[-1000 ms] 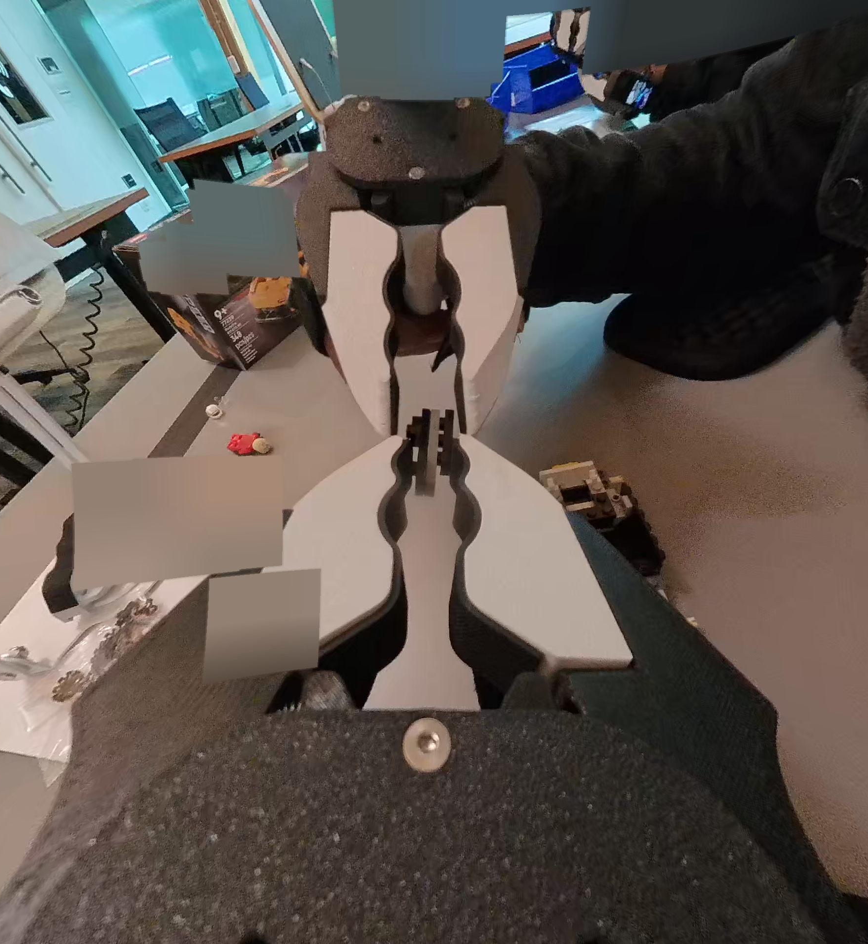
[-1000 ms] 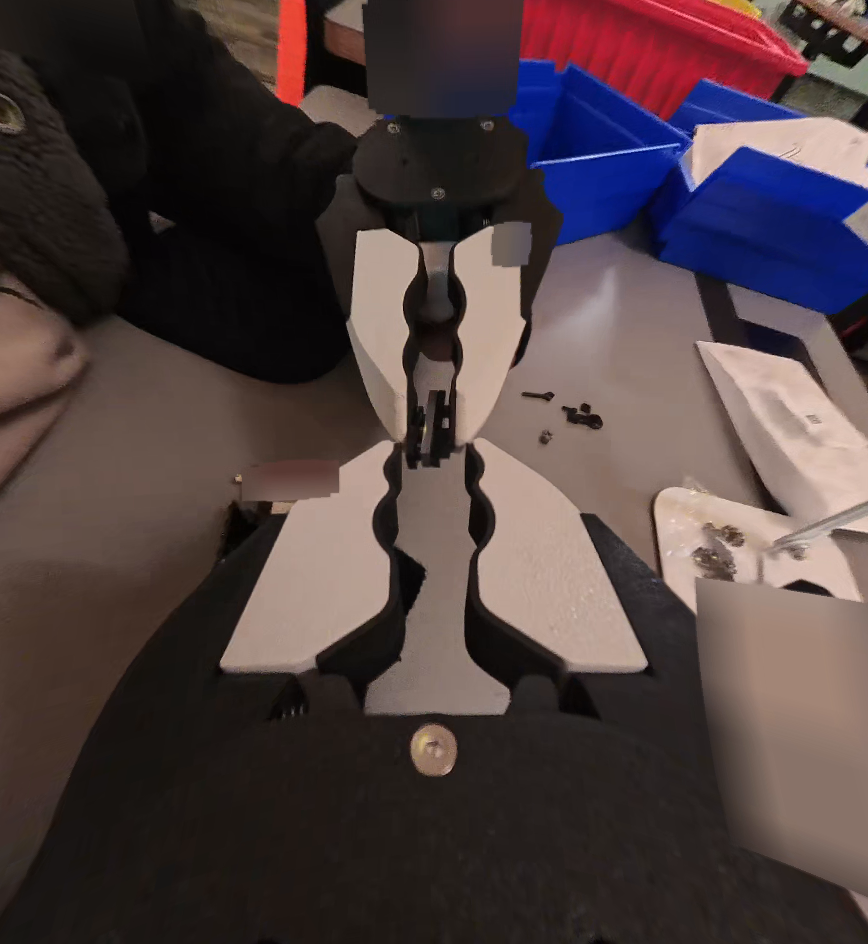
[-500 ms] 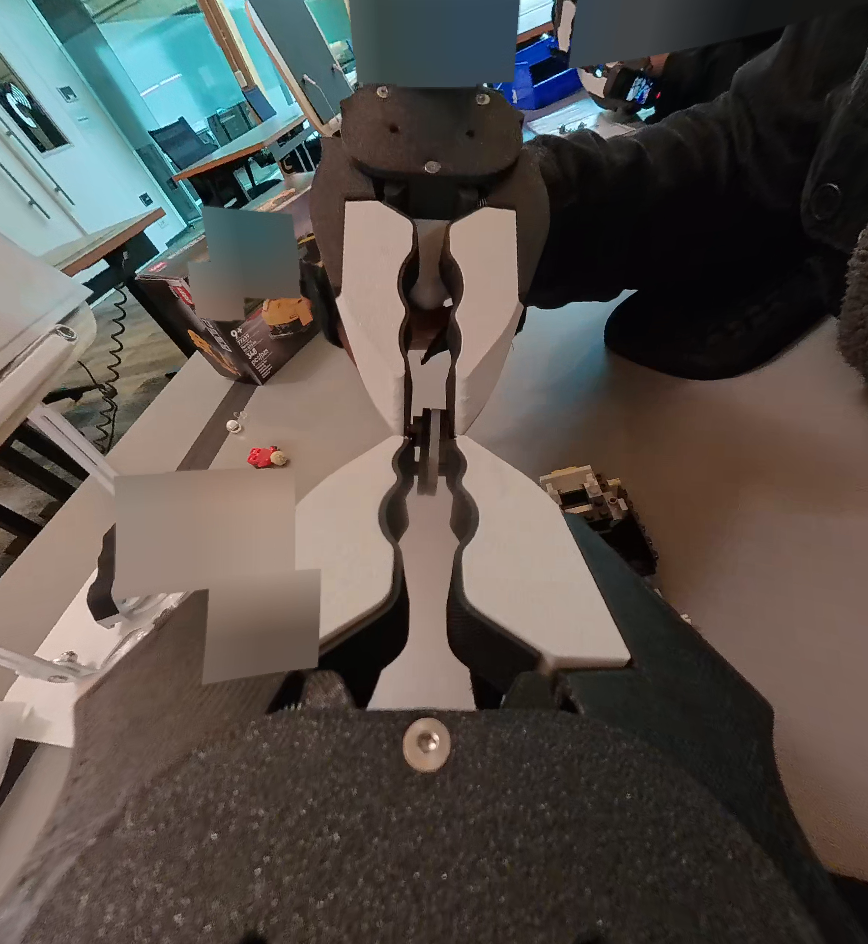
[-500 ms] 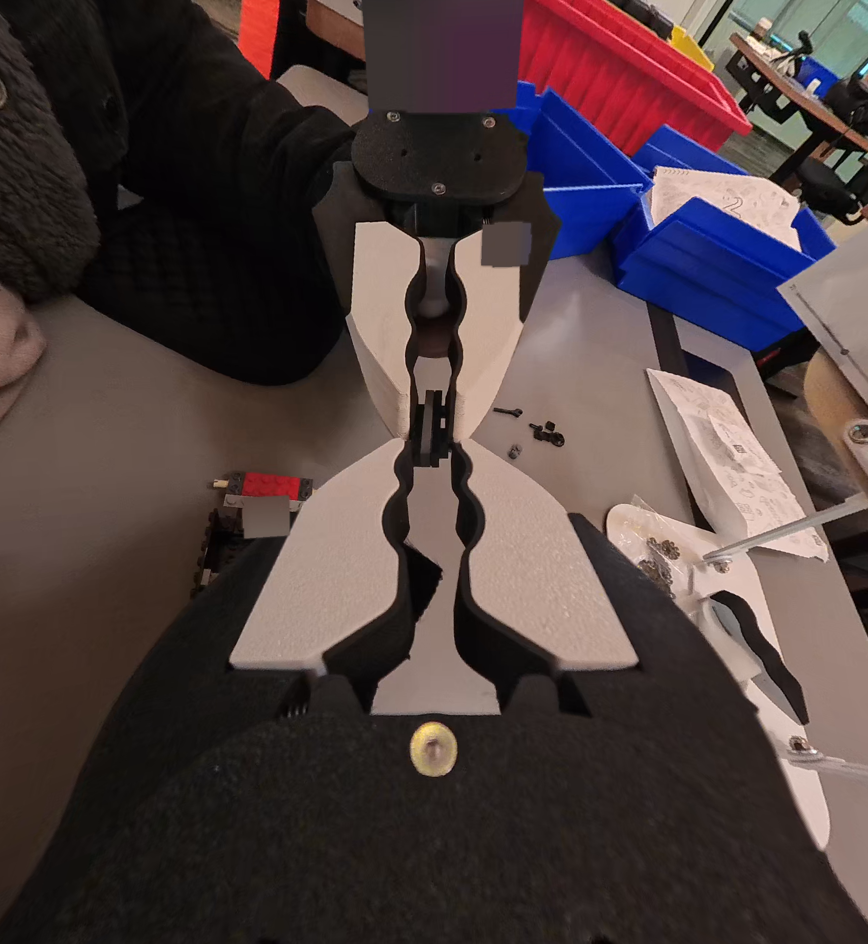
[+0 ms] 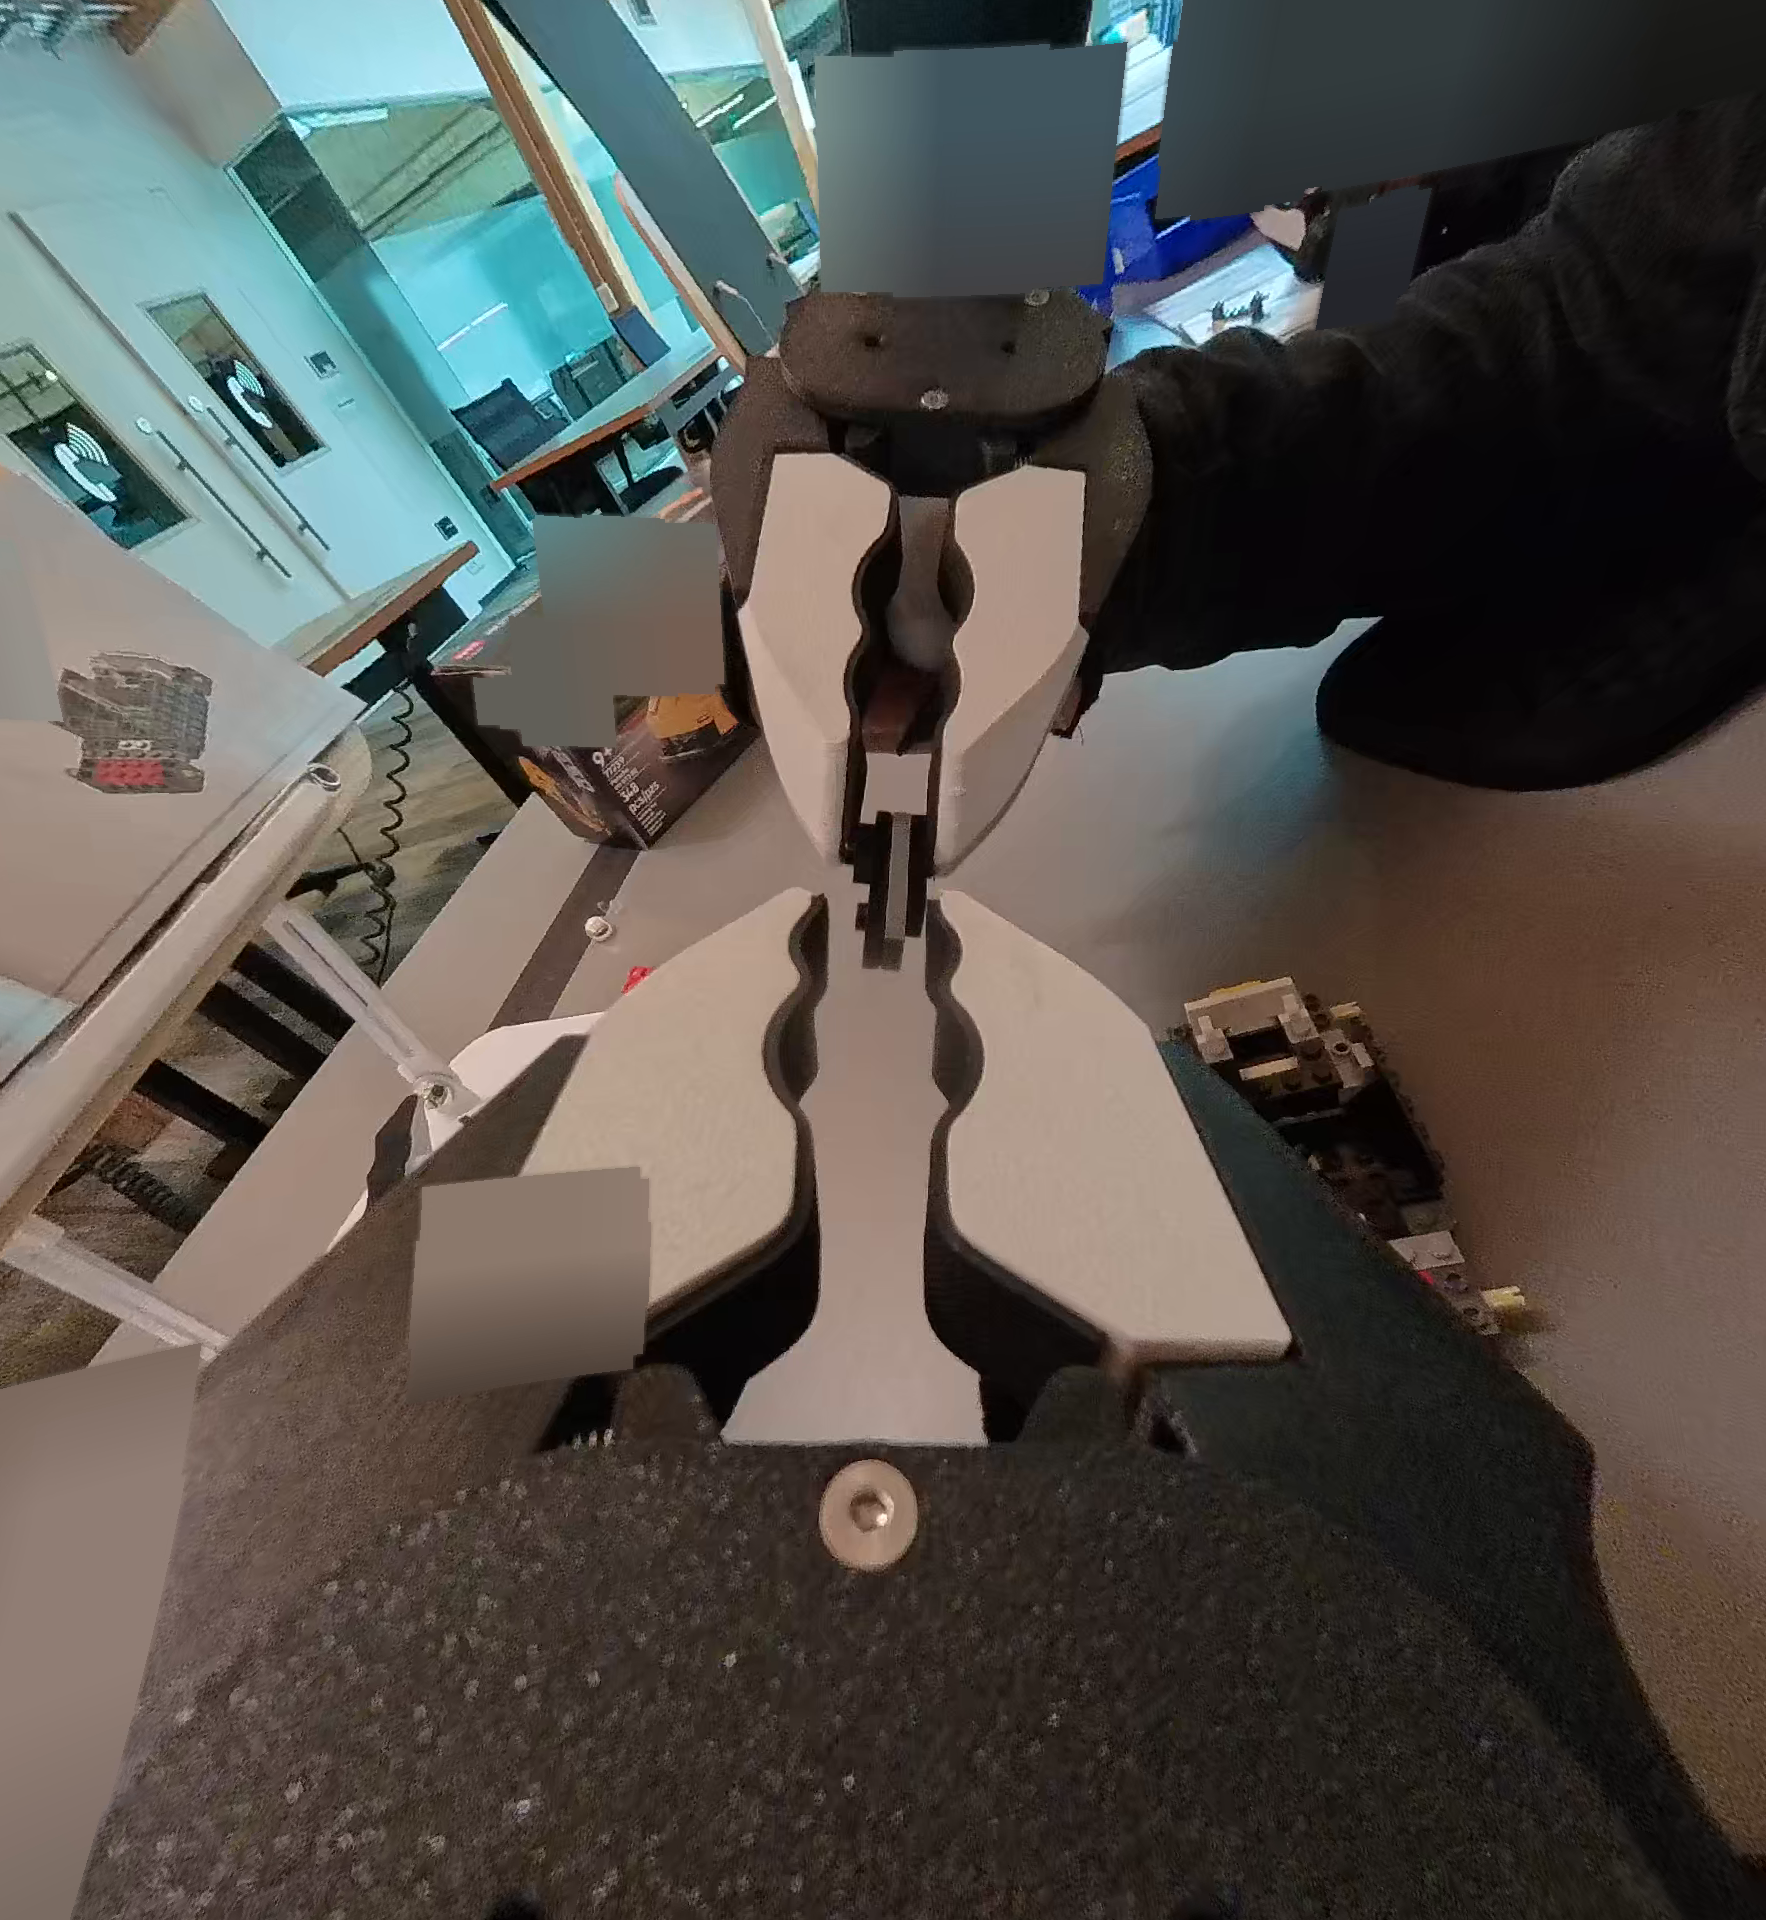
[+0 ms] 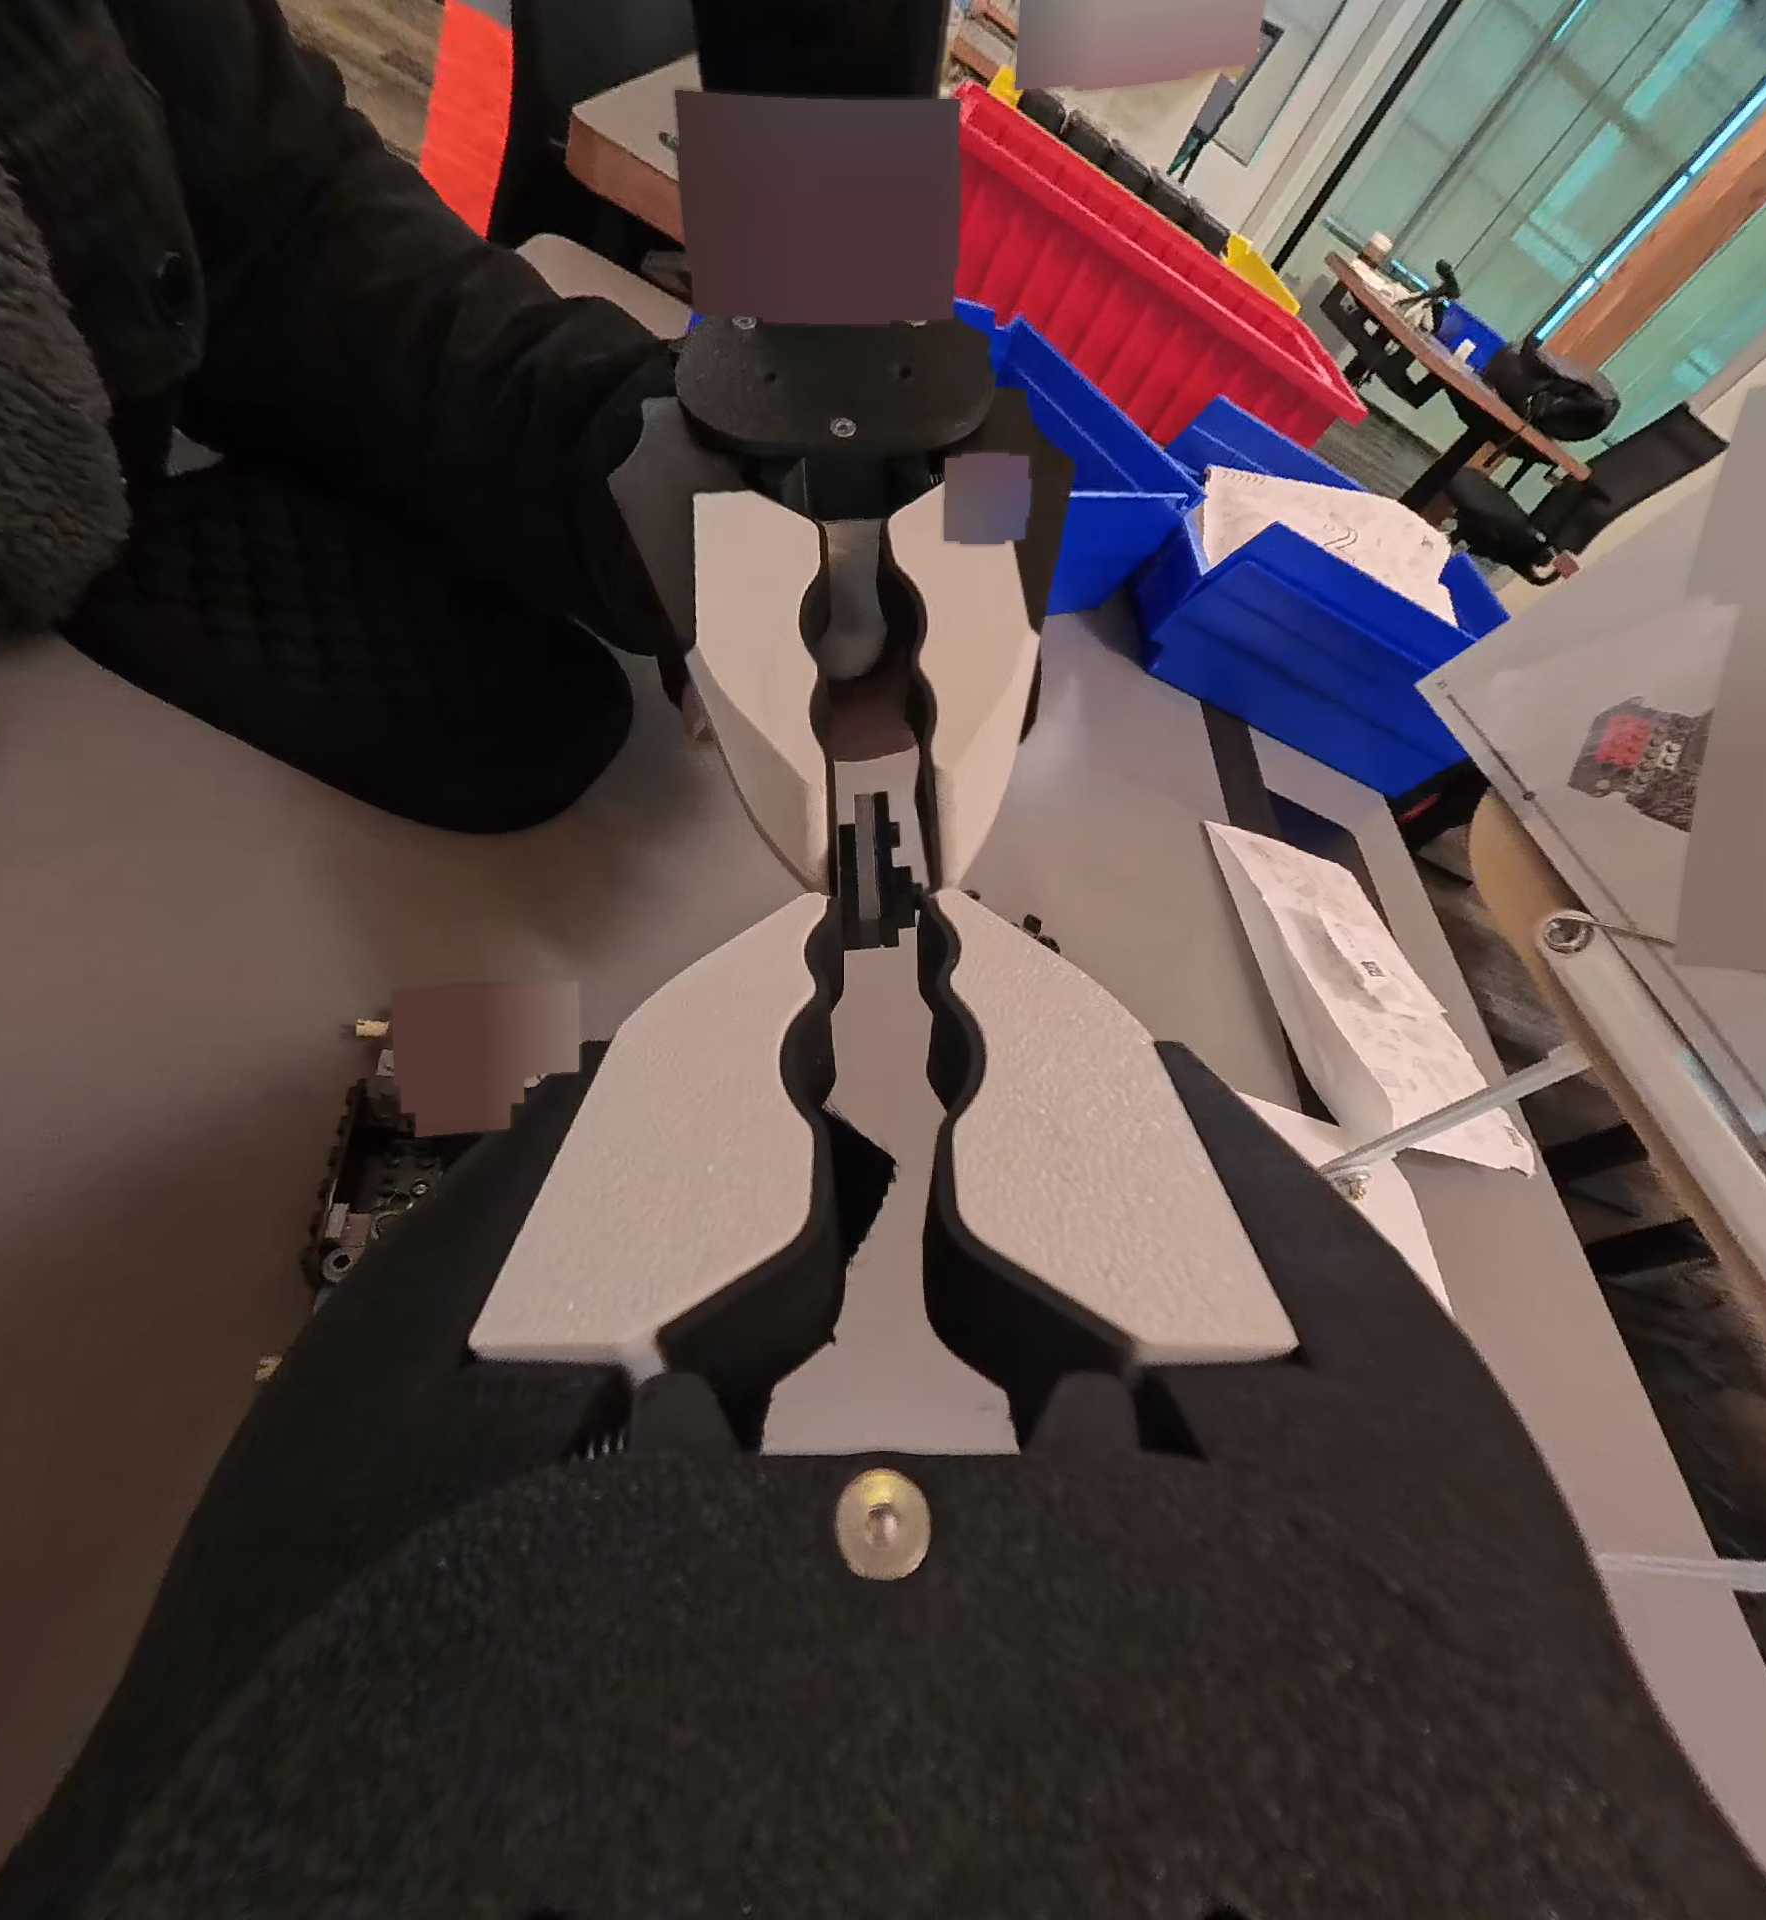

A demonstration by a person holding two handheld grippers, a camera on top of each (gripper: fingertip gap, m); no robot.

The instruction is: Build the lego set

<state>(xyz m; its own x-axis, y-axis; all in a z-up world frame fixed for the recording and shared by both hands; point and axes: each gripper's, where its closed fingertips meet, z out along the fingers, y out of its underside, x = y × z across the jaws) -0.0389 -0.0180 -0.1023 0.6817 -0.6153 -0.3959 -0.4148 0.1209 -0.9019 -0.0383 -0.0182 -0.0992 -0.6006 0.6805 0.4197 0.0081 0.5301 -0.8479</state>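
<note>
My left gripper [image 5: 884, 914] and my right gripper [image 6: 874, 914] meet tip to tip above the grey table [image 5: 1481, 987]. Between them is a small black and grey lego assembly [image 5: 889, 894], thin plates stacked edge-on. It also shows in the right wrist view [image 6: 871, 883]. Each gripper is closed narrowly on one end of it. The right gripper [image 5: 889, 831] faces me in the left wrist view, and the left gripper [image 6: 879, 868] faces me in the right wrist view. A partly built dark lego model [image 5: 1315, 1091] lies on the table beside the left gripper and also shows in the right wrist view [image 6: 370, 1174].
A person's black sleeves [image 5: 1481, 468] reach in behind the grippers. A lego box [image 5: 640, 779] stands at the far left edge. A small red piece [image 5: 638, 975] lies near it. Blue bins [image 6: 1294, 644], a red bin [image 6: 1118, 270] and instruction sheets [image 6: 1357, 997] sit to the right. A picture sheet rests on a stand [image 5: 131, 727]. Less than 4 cm separates the two grippers' tips. From either gripper's tips it is about 15 centimetres to the partly built dark lego model [image 5: 1315, 1091].
Both grippers have stayed tip to tip and risen a little above the table. The black parts that stood slightly apart a second ago now sit tight against the grey plate.
</note>
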